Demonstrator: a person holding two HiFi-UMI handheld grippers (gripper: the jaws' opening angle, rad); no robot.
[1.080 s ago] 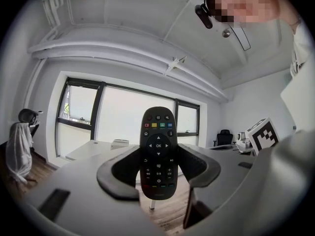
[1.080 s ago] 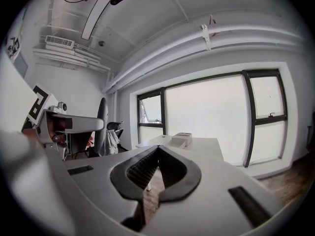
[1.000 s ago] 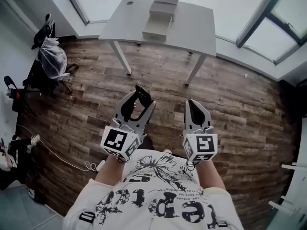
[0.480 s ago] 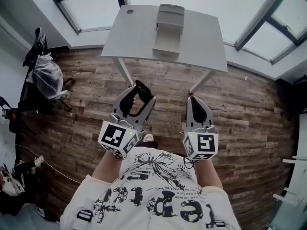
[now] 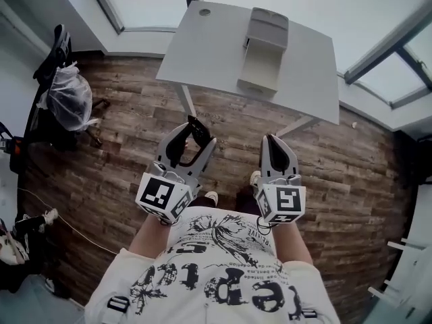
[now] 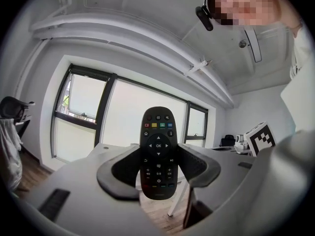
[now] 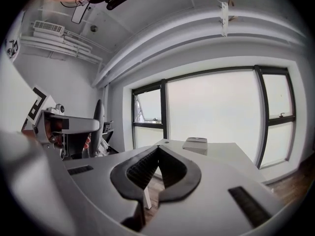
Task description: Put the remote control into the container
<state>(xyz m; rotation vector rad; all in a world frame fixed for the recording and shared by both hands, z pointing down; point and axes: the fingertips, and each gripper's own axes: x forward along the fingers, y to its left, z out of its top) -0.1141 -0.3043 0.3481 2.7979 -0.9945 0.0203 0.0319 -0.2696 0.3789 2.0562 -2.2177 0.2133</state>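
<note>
Wood-plank floor (image 5: 351, 154) fills the room below the head view, with tall windows (image 5: 148, 2) along the far wall. A white worktop (image 5: 209, 52) on thin legs stands in front of them. To the far left a dark chair (image 5: 50, 66) carries a clear plastic bag (image 5: 67, 100), and a thin cable (image 5: 61, 218) trails over the floor at the near left. Two shoe tips (image 5: 211, 197) show just beyond the person's printed shirt (image 5: 223, 268).

A pale, box-shaped container (image 5: 262, 66) sits on the right half of the worktop, its long side running near to far. Both grippers are held over the floor on the near side of the worktop, apart from it.

The left gripper (image 5: 191, 140) is clamped on a black remote control (image 6: 158, 151), with its jaws pressing the two long edges of the lower half. The remote's long axis runs along the jaws and points away towards the worktop. Its button face is turned to the gripper's camera. The end with the coloured keys sticks out past the jaw tips, and the other end lies nearer the gripper body.

The right gripper (image 5: 277, 152) is just beside the left one, to its right. Its jaws are pressed together at the tips with nothing between them. In its own view the container lies far ahead, slightly right of the jaws.
</note>
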